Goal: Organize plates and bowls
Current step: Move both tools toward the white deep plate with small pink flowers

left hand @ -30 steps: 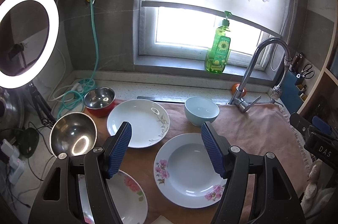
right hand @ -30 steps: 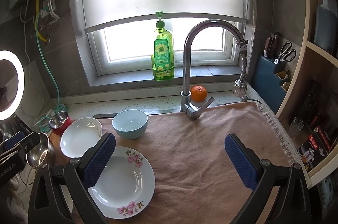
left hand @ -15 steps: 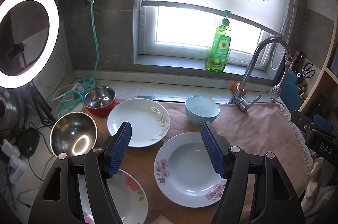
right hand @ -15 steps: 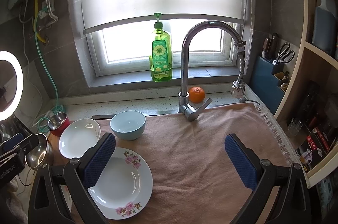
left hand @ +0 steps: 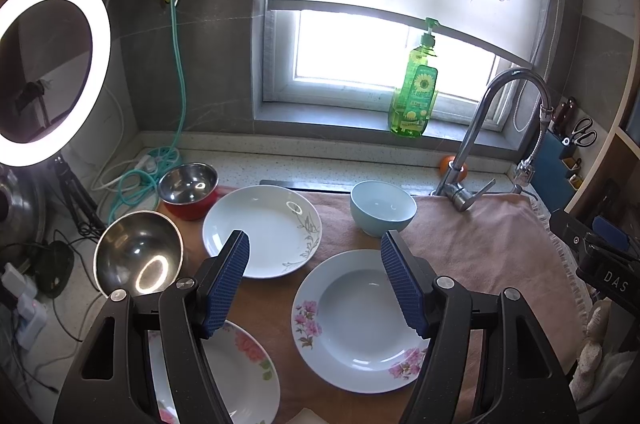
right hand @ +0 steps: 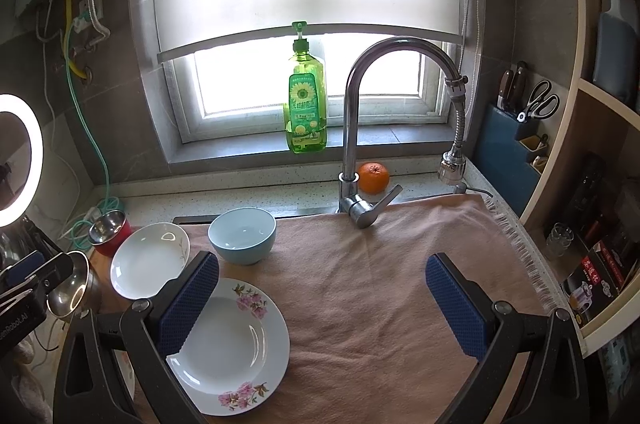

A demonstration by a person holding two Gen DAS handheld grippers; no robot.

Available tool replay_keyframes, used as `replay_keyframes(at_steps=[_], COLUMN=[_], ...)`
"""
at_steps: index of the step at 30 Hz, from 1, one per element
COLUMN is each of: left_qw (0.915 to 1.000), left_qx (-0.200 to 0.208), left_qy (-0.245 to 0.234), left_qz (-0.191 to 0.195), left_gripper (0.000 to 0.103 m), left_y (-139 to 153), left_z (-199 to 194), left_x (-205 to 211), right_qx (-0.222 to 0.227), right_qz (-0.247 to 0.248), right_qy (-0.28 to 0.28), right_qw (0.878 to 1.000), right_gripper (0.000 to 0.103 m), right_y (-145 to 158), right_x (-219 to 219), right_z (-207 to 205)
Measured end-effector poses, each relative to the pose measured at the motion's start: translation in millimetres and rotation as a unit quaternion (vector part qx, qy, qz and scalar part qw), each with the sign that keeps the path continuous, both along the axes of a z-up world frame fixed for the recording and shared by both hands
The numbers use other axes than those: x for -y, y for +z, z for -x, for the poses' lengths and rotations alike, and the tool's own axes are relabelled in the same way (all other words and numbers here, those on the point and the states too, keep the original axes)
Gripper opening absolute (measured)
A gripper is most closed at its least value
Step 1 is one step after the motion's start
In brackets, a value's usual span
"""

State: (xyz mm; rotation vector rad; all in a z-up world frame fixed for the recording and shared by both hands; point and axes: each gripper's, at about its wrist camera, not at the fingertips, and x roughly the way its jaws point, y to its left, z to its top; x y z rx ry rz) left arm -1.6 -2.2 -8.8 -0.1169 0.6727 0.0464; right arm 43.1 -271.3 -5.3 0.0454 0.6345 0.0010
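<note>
Left wrist view: our left gripper (left hand: 314, 284) hangs spread above the flowered plate (left hand: 362, 320) at lower centre; right gripper (right hand: 322, 298) spread too. We should pinch its near rim squarely.

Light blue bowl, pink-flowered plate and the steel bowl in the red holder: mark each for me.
light blue bowl (right hand: 242, 235), right wrist view, inner wall
pink-flowered plate (left hand: 360, 320), left wrist view, centre well
steel bowl in the red holder (left hand: 188, 184), left wrist view, inside
</note>
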Motion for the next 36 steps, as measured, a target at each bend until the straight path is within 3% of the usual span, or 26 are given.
replay_keyframes(at_steps=[26,36], left_qw=[0.9996,0.9981], left_qx=[-0.022,-0.041], left_qy=[0.016,0.040], left_qz=[0.004,0.022], left_gripper=[0.068,0.068], left_y=[-13,-24], left_z=[-5,-7], left_x=[-9,-25], right_qx=[-0.015,-0.025], right_qz=[-0.002,-0.020], right_qy=[-0.003,0.033], right_qw=[1.000,0.999], right_gripper=[0.102,0.102], right_y=[-17,-25], right_x=[2,0], right_z=[-12,-18])
